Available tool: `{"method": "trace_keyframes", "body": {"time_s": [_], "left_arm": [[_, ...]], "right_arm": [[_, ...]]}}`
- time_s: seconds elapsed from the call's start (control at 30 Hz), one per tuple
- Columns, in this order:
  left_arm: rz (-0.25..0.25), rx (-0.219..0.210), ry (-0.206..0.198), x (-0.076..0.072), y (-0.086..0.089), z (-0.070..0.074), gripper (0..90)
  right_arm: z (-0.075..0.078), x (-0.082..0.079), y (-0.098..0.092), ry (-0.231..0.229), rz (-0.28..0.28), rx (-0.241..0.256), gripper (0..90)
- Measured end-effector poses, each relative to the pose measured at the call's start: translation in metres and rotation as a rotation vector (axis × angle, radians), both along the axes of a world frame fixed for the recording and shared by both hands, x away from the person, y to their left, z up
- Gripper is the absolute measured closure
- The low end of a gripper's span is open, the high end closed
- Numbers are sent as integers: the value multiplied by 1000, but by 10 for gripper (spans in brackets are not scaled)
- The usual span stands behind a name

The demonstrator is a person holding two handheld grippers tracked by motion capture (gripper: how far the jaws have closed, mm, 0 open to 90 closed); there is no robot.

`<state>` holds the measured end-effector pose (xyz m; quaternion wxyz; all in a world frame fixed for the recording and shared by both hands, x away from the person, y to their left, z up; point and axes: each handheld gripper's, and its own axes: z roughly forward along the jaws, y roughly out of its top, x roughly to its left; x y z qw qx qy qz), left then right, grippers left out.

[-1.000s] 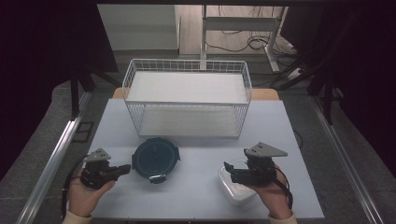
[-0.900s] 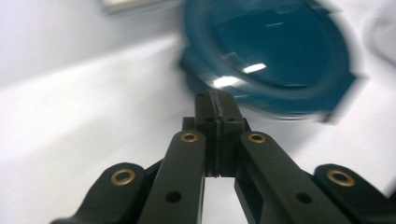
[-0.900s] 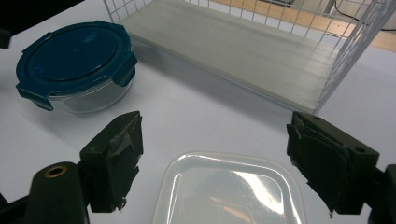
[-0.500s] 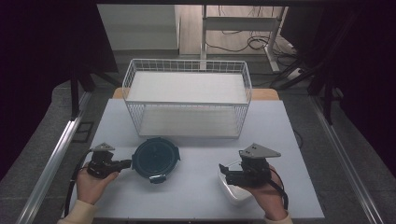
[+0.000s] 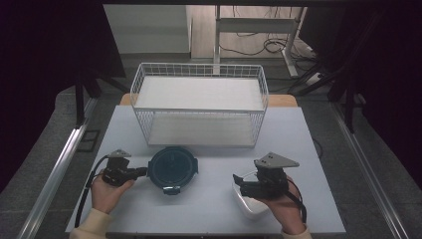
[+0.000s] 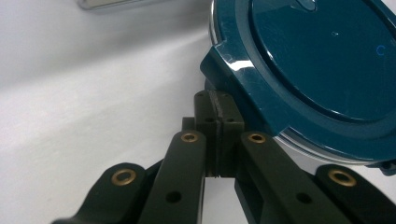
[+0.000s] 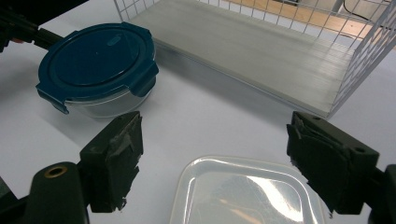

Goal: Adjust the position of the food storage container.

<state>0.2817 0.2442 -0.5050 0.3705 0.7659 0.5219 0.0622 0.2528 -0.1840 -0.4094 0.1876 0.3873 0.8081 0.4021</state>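
Right gripper [image 5: 242,185] hovers with jaws spread wide over clear rounded-square plastic container [image 7: 247,193] at near right of white table [image 5: 214,199]. Left gripper [image 5: 142,172], jaws closed together, touches left clip of round glass container with dark blue lid [image 5: 173,168], near centre-left. White wire basket [image 5: 199,107] sits far centre.

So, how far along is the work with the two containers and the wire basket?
Done: nothing yet; the wire basket holds no container. In hand: the left gripper has its fingers closed at a lid clip of the round blue-lidded container, and the right gripper hangs open over the white container. Left: probably gripping and moving both.
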Motion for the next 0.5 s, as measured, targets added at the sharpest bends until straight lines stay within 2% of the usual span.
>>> {"method": "trace_keyframes", "body": {"time_s": [0.5], "left_arm": [[-6, -17, 3, 1, -5, -1, 900]], "right_arm": [[-1, 1, 0, 1, -1, 0, 186]]}}
